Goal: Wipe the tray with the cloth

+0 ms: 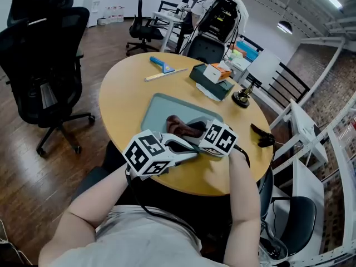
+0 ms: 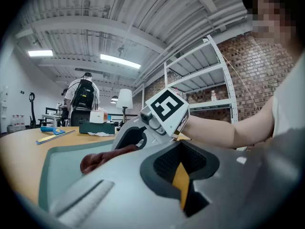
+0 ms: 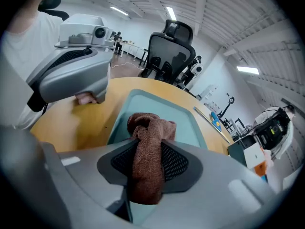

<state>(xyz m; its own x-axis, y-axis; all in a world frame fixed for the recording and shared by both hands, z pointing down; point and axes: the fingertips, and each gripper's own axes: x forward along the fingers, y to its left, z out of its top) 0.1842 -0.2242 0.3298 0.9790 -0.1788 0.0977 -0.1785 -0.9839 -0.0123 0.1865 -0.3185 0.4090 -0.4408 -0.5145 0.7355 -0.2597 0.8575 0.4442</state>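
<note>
Round wooden worktop (image 1: pixel 119 96), with a grey-green tray (image 1: pixel 157 107) near its front edge. On the tray, a crumpled brown cloth (image 1: pixel 179 127), pinched in the right claw (image 1: pixel 193 131). Just beside that, over the tray's near edge, the left claw (image 1: pixel 189 151), pointing toward the right one. Farther back on the worktop: a blue scraper (image 1: pixel 162 64), a pale stick (image 1: pixel 166 74) beside it, a dark green box (image 1: pixel 210 82) with a small white-and-orange carton (image 1: pixel 217 72) on top, a lamp base (image 1: pixel 242 99). Left of the worktop, black office chairs (image 1: pixel 47 65) on a wooden floor (image 1: pixel 16 166).
</note>
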